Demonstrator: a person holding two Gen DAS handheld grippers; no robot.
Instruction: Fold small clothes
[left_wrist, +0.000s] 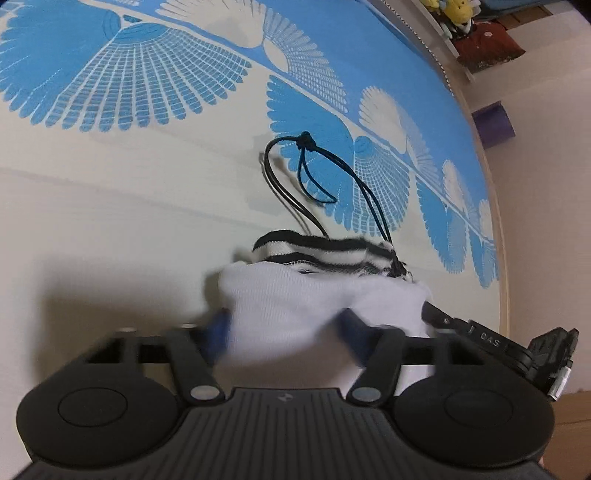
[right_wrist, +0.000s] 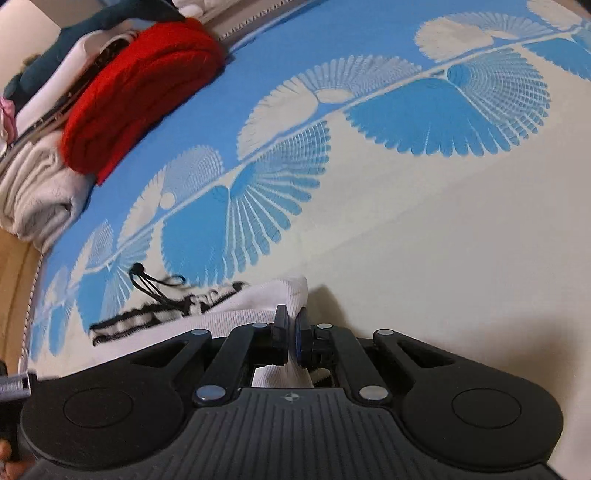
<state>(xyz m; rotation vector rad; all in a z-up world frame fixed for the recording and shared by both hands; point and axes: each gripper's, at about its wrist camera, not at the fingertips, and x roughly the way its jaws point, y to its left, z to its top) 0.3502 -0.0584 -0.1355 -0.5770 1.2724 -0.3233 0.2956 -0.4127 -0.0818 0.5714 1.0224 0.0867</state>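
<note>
A small white garment (left_wrist: 295, 299) with a black-and-white striped waistband (left_wrist: 325, 251) and a knotted black drawstring (left_wrist: 306, 142) lies on the bed. My left gripper (left_wrist: 286, 332) is open, its blue-padded fingers (left_wrist: 351, 328) spread wide with the white cloth lying between and over them. In the right wrist view my right gripper (right_wrist: 291, 325) is shut on a corner of the white garment (right_wrist: 236, 314), holding it just above the sheet. The striped waistband (right_wrist: 155, 314) and drawstring (right_wrist: 147, 284) lie to its left.
The bed has a cream and blue fan-patterned sheet (right_wrist: 424, 221). Folded clothes, a red one (right_wrist: 140, 88) and a grey one (right_wrist: 33, 199), are stacked at the far left edge. A purple box (left_wrist: 493, 123) and a shelf stand on the floor beyond the bed.
</note>
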